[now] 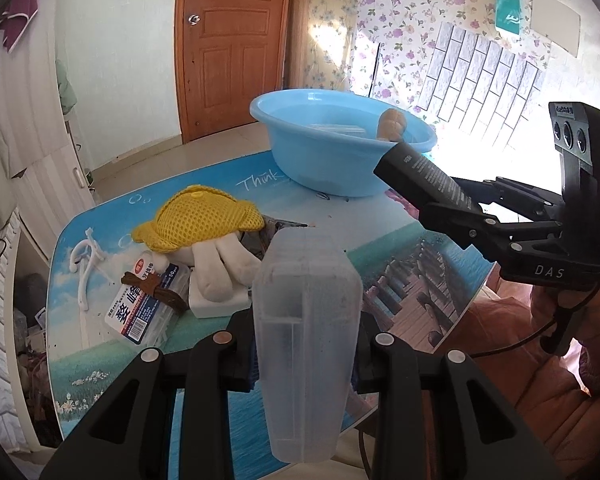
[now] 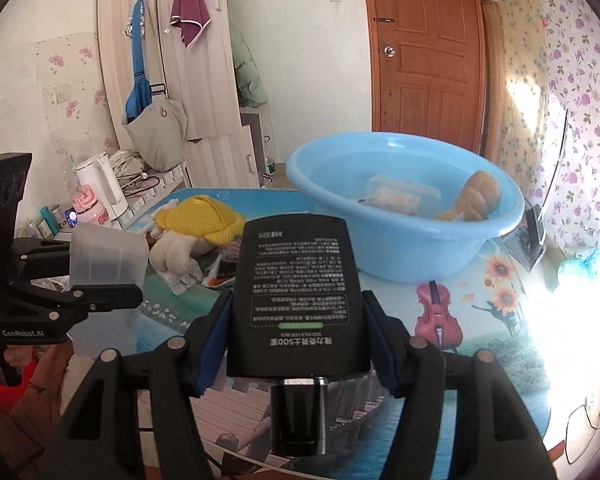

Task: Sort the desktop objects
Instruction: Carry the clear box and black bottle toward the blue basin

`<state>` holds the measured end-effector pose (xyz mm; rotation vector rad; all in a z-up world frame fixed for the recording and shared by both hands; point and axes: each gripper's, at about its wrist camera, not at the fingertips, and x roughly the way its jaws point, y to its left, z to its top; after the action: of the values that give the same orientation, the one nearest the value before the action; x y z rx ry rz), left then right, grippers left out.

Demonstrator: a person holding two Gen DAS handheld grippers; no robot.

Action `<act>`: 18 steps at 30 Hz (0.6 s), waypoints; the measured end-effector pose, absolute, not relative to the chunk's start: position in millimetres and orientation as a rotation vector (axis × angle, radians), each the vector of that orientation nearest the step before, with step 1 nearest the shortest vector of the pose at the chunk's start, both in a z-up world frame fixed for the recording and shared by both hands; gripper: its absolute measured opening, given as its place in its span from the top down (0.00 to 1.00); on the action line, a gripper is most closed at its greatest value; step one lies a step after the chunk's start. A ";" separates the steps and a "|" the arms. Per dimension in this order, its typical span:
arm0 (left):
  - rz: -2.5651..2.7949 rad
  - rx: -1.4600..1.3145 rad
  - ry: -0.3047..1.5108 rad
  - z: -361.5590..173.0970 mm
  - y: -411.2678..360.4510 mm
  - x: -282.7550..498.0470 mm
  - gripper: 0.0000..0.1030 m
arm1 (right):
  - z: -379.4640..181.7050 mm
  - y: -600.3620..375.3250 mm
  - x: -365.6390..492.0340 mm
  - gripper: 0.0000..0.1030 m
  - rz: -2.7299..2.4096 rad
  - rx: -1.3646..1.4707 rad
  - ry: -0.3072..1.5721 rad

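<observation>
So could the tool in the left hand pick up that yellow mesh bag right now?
Probably not as things stand. The left tool is shut on a translucent plastic case, which fills its jaws. The yellow mesh bag lies in the open on the table, but the case must be set down first.

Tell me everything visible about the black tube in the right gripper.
The black tube is a flat, matte, plastic-looking squeeze tube printed with small pale text and a green bar. Its black cap with a silvery ring points toward the camera, its crimped end toward the blue basin. The right gripper clamps its sides with blue pads, holding it above the table.
</observation>
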<state>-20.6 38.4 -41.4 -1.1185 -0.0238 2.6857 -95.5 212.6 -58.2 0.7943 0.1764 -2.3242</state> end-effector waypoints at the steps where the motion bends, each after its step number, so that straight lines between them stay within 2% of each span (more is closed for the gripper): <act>1: 2.686 -1.117 -0.020 -40.4 38.5 -20.9 0.70 | -55.3 212.1 -95.1 0.41 -2.323 0.784 0.175; 18: 2.748 -1.000 -0.042 -7.2 36.0 -24.4 0.71 | -31.1 221.5 -96.8 0.41 -2.343 0.694 0.116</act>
<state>-24.4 36.0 -7.2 -0.9999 -0.0419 2.7484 -96.8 221.5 -31.1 0.6935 0.1156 -2.3430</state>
